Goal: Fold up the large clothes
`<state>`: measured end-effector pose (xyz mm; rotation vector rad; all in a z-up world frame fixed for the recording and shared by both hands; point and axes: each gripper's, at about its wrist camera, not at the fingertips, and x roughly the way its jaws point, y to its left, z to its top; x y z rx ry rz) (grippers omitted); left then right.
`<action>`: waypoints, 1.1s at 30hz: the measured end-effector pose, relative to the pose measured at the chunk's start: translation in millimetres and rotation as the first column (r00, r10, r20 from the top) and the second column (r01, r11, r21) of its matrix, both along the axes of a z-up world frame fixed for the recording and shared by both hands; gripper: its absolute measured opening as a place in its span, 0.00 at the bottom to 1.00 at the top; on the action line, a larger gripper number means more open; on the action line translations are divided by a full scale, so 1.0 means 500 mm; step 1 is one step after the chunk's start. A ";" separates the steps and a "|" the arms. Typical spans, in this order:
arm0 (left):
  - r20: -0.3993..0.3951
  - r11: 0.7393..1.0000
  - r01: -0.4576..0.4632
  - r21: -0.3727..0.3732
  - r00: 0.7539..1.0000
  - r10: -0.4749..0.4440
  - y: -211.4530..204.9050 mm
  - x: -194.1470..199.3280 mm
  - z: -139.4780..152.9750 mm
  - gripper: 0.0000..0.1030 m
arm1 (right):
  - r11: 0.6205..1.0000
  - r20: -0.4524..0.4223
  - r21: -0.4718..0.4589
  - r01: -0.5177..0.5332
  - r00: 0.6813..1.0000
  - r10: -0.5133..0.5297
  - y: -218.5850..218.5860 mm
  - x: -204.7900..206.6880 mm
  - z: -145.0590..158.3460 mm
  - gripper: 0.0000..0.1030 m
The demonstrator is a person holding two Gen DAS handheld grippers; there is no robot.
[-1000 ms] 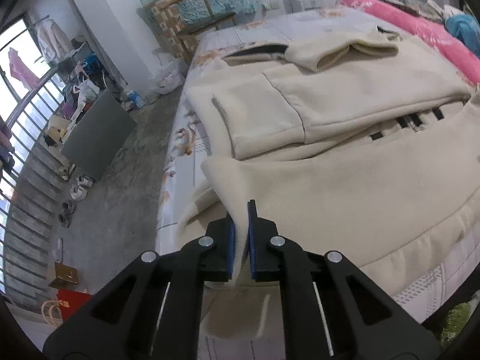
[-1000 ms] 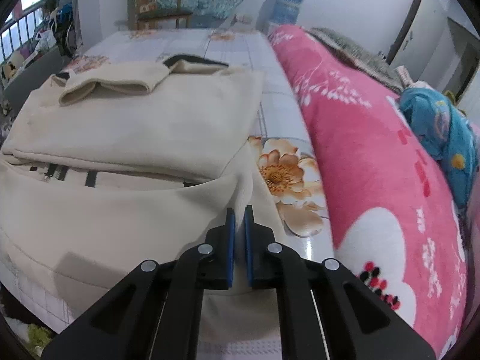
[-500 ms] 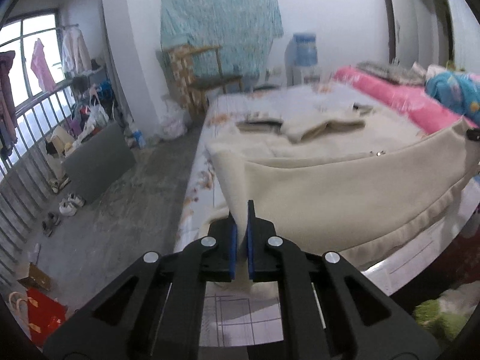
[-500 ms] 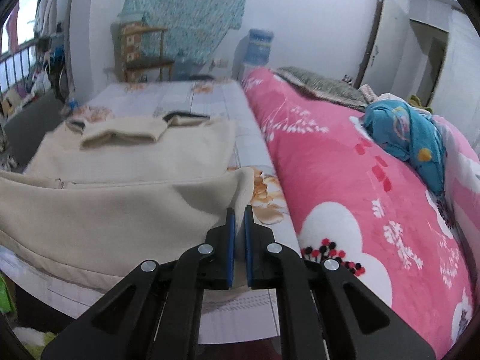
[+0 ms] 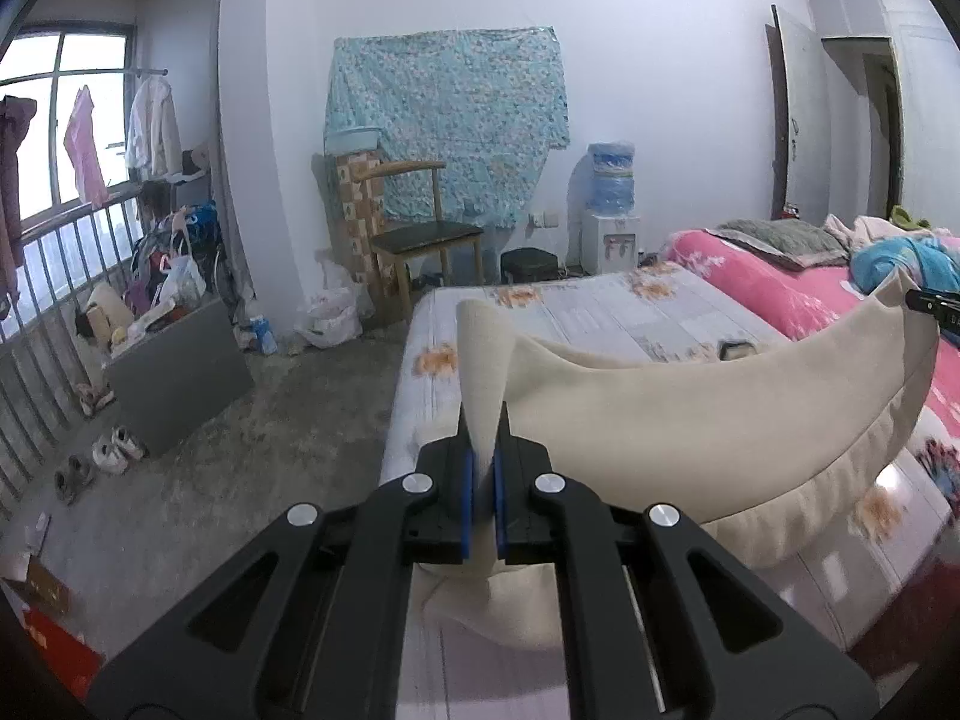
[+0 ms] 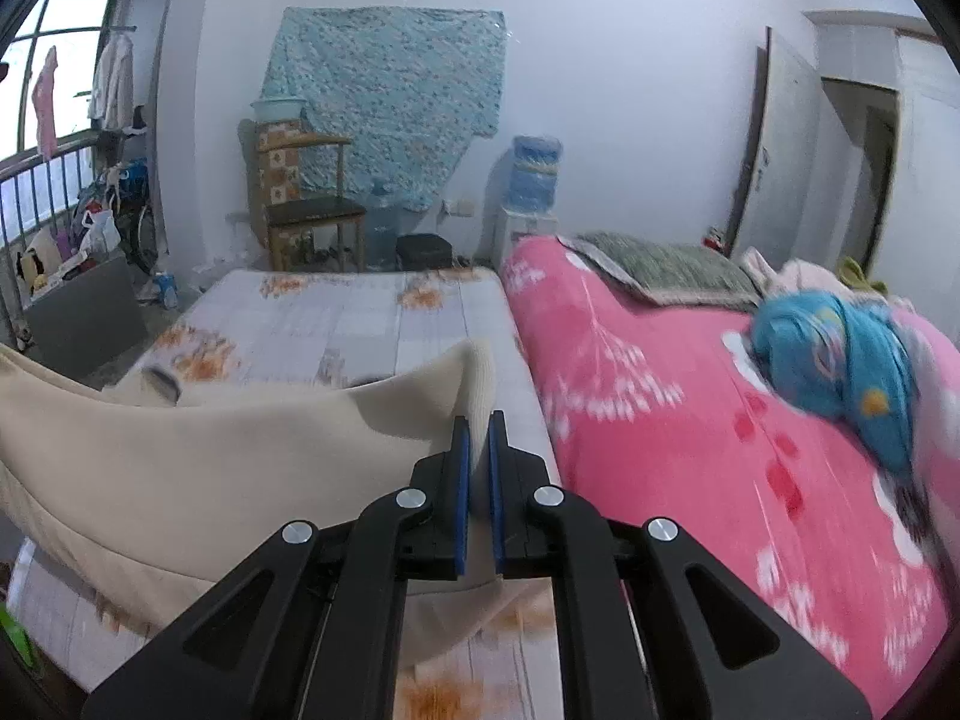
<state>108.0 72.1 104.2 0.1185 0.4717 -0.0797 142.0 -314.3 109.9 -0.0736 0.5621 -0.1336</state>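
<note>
Left tool: my left gripper (image 5: 483, 450) is clamped tight on one bottom corner of the cream garment (image 5: 690, 420), with the corner poking up out of the blue pads (image 5: 467, 504).
Right tool: my right gripper (image 6: 479, 450) is clenched on the other bottom corner, cloth standing up just past the fingertips; in the left view its tip shows at the far right, where the hem ends.
Garment: the hem hangs between my two tools in a sagging curve, lifted off the bed (image 6: 360, 324); the rest trails down ahead of and below the grippers onto the mattress.
Hidden part: the upper body of the garment lies behind the raised hem, so I can't tell how it is arranged right now, beyond a dark collar patch (image 5: 735, 350) peeking over the top.
Done, I judge: both corners secured and the bottom edge raised, which looks like the start of a bottom-to-top fold.
Left to do, I judge: carry the hem forward over the body, lay it down flat, let go, then smooth or fold again if it stays too large.
Beside me: pink quilt (image 6: 690, 420) lies just right of the right tool; keep the hem off it.
</note>
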 end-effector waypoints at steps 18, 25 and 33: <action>-0.362 0.990 -0.093 -0.108 0.931 0.048 0.082 0.427 -0.188 0.38 | 0.978 -0.275 0.202 0.055 0.961 0.002 -0.097 0.387 -0.208 0.26; -0.456 0.964 0.058 -0.259 0.873 -0.175 0.058 0.294 -0.216 0.38 | 0.935 -0.301 0.347 -0.074 0.935 0.186 -0.107 0.203 -0.205 0.26; -0.519 0.985 -0.046 -0.168 0.853 -0.049 0.073 0.244 -0.286 0.40 | 0.941 -0.430 0.335 0.039 0.895 0.117 -0.125 0.133 -0.299 0.23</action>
